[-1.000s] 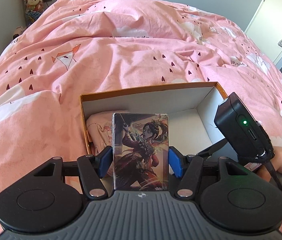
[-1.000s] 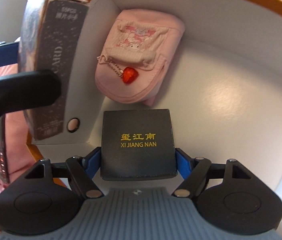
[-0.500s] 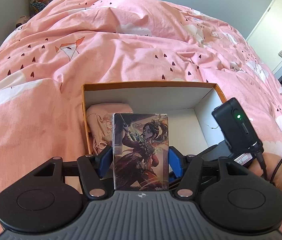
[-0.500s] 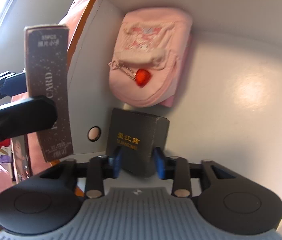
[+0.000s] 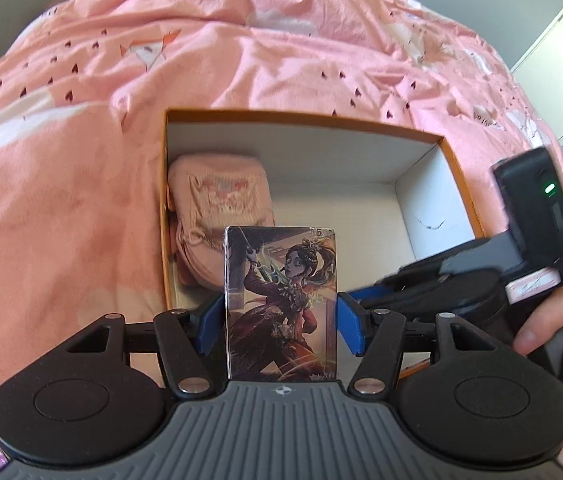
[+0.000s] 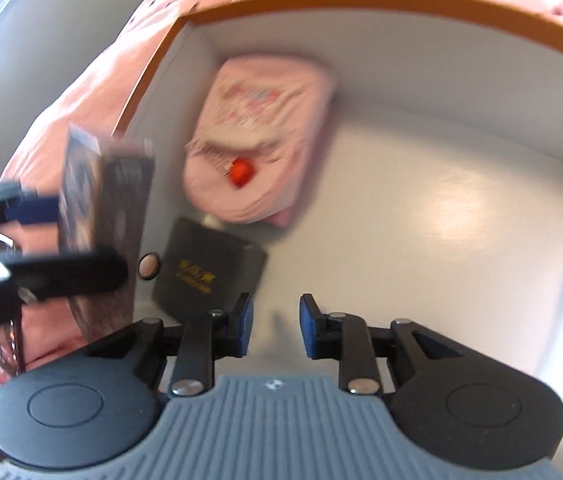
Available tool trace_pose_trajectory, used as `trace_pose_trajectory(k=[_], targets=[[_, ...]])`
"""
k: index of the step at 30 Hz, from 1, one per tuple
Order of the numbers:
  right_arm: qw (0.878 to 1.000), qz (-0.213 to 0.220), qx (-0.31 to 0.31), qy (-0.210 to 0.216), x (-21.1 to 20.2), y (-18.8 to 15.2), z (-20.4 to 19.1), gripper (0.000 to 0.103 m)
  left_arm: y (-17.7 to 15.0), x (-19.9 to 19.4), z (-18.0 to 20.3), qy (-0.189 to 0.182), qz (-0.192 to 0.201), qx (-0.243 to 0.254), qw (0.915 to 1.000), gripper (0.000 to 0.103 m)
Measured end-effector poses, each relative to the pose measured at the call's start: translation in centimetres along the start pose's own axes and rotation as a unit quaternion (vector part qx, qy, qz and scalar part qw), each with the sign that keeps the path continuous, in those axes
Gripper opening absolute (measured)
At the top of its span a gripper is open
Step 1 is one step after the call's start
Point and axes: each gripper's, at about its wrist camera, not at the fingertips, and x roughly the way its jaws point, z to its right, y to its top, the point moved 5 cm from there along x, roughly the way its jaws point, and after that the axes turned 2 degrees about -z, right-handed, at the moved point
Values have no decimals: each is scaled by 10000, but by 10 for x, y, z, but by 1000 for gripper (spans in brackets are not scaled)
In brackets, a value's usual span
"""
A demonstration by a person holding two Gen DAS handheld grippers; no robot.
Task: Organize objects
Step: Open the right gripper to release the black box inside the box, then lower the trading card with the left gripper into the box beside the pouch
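Left tool [image 5: 280,322] clamps a card pack [image 5: 281,304] above the box [image 5: 457,184], best lowered beside the black case [image 6: 209,268]; right tool [image 6: 272,322], narrowed, grips nothing.

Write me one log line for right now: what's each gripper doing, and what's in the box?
left gripper: shut on illustrated card box | right gripper: empty, jaws narrowed | orange-rimmed white box: pink pouch, black square box
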Motion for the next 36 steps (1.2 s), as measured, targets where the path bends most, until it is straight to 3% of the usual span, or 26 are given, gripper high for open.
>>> trace_pose_trajectory(k=[4,9,23,28,31,33,36], targets=[[9988,327,358,-18,-12,12,16,28,-7,14,2,161,-241,-61,9996,68],[9947,545,807,315,-24,25,38,28,-9,28,-1,399,-538,-90,9977,68],[9941,209,872,618,2,35,22,28,-5,38,1,507,-983,149,9938,73],[9954,61,873,398,13,34,24,27,-5,31,-4,360,-886,193,9952,75],[9939,8,971,524,16,32,25,28,-5,19,-2,300,-722,381,9962,66],[9944,-26,931,495,17,32,23,28,-3,3,-4,313,-336,468,9978,65],[9949,-168,882,466,20,28,19,27,3,-23,-16,224,290,214,9991,65]])
